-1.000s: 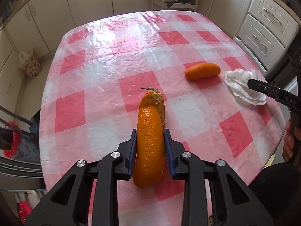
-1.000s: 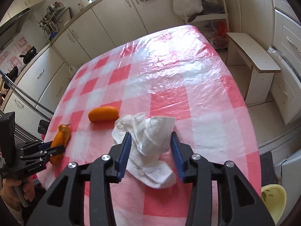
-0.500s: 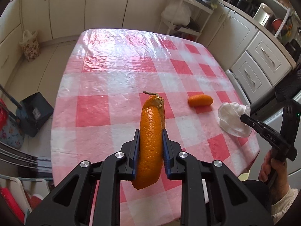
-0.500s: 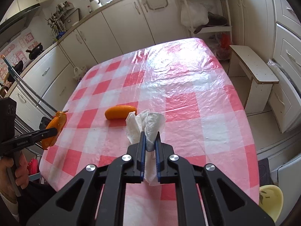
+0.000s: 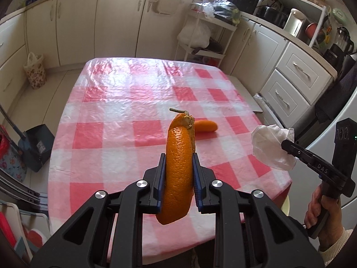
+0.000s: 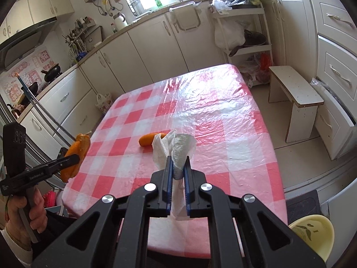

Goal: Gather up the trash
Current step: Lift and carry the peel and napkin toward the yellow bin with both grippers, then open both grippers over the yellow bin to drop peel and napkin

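Note:
My left gripper (image 5: 178, 158) is shut on a long piece of orange peel (image 5: 178, 169) with a dry stem at its tip, held up over the near edge of the red-and-white checked table (image 5: 125, 102). In the right wrist view this peel (image 6: 77, 154) hangs at the left beside the table. My right gripper (image 6: 178, 159) is shut on a crumpled white paper napkin (image 6: 176, 147), lifted off the cloth; the left wrist view shows the napkin (image 5: 271, 147) at the table's right edge. A second orange peel piece (image 5: 206, 126) (image 6: 149, 139) lies on the table.
A pale yellow bin (image 6: 312, 230) stands on the floor at the lower right of the right wrist view. A white bench (image 6: 294, 93) and drawers flank the table's right side. A dustpan (image 5: 36, 145) sits on the floor to the left. Cabinets line the far walls.
Both grippers have risen and pulled back from the table. The right one closed on the napkin and lifted it off the cloth. The left one carried the peel upward.

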`<action>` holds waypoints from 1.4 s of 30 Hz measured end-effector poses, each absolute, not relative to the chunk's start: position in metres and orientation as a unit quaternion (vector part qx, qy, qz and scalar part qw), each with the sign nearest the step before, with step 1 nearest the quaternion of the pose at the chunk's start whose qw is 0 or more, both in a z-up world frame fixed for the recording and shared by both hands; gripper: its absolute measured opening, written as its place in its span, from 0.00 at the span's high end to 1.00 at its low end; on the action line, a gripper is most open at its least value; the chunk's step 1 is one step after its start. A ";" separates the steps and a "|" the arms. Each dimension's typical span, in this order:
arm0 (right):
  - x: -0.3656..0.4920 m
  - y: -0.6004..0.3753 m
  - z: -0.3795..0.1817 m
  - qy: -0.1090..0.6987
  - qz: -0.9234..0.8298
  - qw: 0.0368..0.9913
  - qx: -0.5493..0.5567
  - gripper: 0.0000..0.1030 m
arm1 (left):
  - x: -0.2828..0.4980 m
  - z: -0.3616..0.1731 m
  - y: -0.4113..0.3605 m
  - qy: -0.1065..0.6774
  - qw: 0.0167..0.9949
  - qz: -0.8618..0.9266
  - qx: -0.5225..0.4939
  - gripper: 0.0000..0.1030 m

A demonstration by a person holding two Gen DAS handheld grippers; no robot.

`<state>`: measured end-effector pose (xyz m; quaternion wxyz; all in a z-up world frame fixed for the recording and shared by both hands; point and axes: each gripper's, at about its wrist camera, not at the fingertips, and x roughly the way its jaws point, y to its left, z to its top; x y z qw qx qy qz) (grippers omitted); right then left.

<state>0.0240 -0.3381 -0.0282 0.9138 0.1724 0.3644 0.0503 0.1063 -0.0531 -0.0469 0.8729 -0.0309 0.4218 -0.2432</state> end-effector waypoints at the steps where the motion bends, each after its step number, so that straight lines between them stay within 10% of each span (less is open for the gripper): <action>1: 0.019 -0.338 -0.025 0.360 0.050 0.916 0.172 0.90 | 0.101 -0.043 -0.057 0.417 0.874 -0.247 -0.033 0.80; 21: -0.082 -0.404 0.005 0.302 -0.025 0.936 0.179 0.90 | 0.014 -0.004 -0.176 0.400 0.835 -0.376 -0.036 0.80; 42: -0.163 -0.509 -0.112 0.391 -0.149 0.872 0.254 0.90 | -0.060 -0.086 -0.430 0.508 0.713 -0.468 0.122 0.80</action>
